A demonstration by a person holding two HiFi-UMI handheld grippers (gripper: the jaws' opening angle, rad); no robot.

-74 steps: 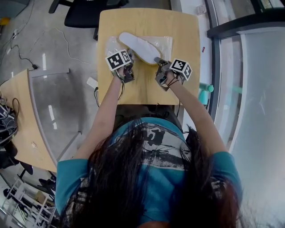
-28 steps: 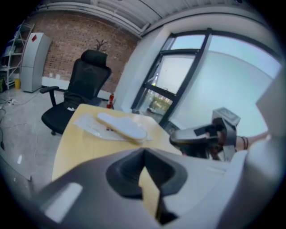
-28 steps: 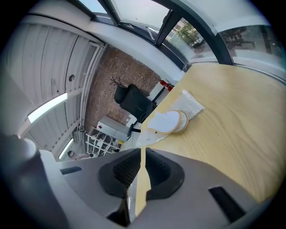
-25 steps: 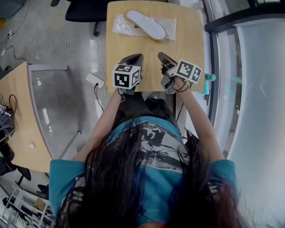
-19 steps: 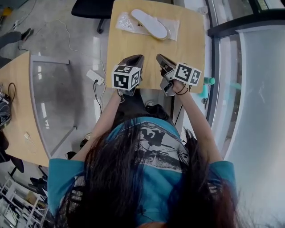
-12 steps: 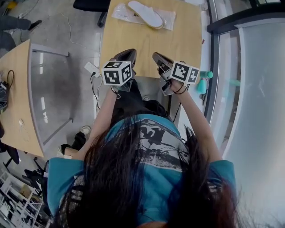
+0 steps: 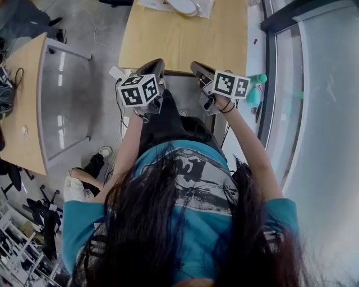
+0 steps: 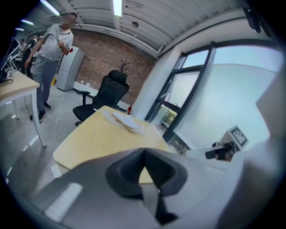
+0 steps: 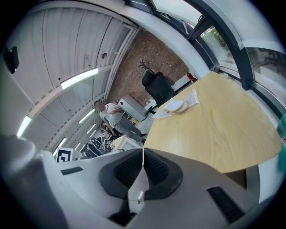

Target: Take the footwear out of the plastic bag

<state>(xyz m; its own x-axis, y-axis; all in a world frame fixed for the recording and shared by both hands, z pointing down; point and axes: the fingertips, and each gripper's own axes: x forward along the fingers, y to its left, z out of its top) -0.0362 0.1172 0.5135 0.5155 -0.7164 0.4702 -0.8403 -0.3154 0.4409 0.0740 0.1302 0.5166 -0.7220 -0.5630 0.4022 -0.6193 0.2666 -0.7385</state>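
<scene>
In the head view the top edge cuts the table (image 7: 179,42), so only the near ends of the white slipper (image 7: 184,6) and the plastic bag (image 7: 207,8) show. The person's hair (image 7: 168,224) covers the lap and the floor below it. The left gripper (image 7: 153,63) and the right gripper (image 7: 196,68) each hide most of the hand that holds it. A teal thing (image 7: 257,92) beside the right wrist is partly covered; I cannot tell what it is. The desk (image 7: 25,106) at the left is cut by the picture's edge. In the left gripper view the slipper (image 8: 126,120) is small and far, and also in the right gripper view (image 9: 175,105); whether any part lies inside the bag cannot be told there.
</scene>
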